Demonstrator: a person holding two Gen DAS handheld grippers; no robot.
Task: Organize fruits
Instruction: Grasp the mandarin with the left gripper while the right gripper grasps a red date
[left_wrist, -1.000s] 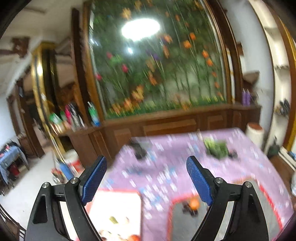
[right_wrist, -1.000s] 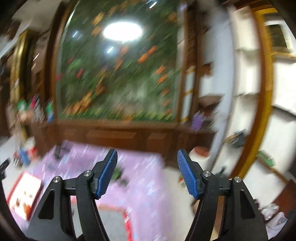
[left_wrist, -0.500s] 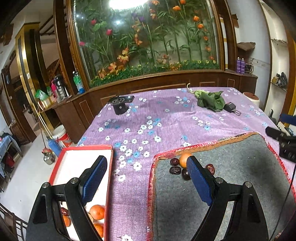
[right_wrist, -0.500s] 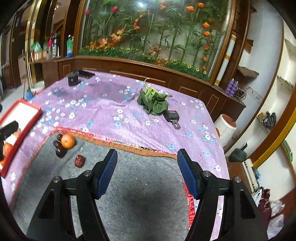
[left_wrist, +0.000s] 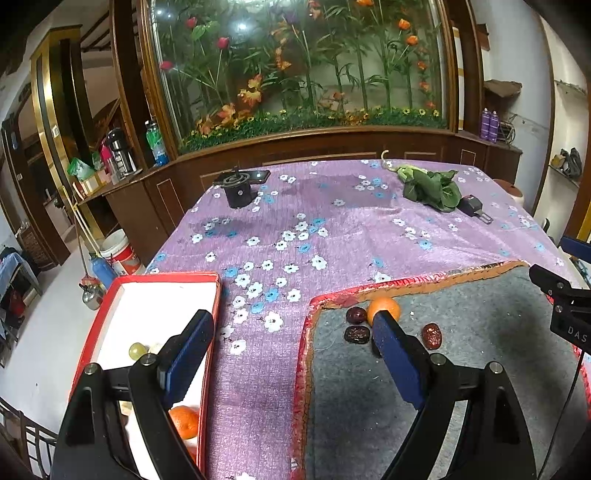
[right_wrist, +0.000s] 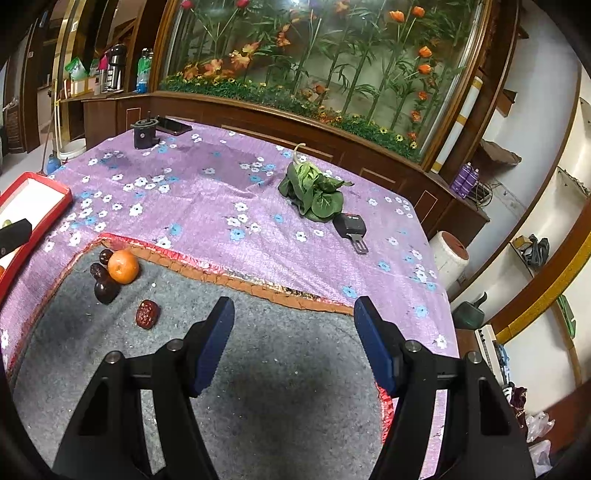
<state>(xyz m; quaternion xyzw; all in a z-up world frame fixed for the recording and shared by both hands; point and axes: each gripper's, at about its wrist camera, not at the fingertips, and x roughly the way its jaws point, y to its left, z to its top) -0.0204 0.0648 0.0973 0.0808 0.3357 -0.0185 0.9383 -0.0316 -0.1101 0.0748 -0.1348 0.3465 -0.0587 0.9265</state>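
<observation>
An orange and several dark red dates lie at the far left corner of a grey mat with a red-orange border. A red-rimmed white tray left of the mat holds an orange and a green grape. My left gripper is open above the cloth between tray and mat. Over the mat's middle my right gripper hangs open, to the right of the fruits and holding nothing.
The table wears a purple flowered cloth. On it at the back are a bunch of green leaves, a small black device, a black round stand and a phone. A wooden cabinet with a flower display stands behind.
Both cameras tipped down from the flower display to the table and then settled. The tray, mat and fruits came into view; both grippers stayed open.
</observation>
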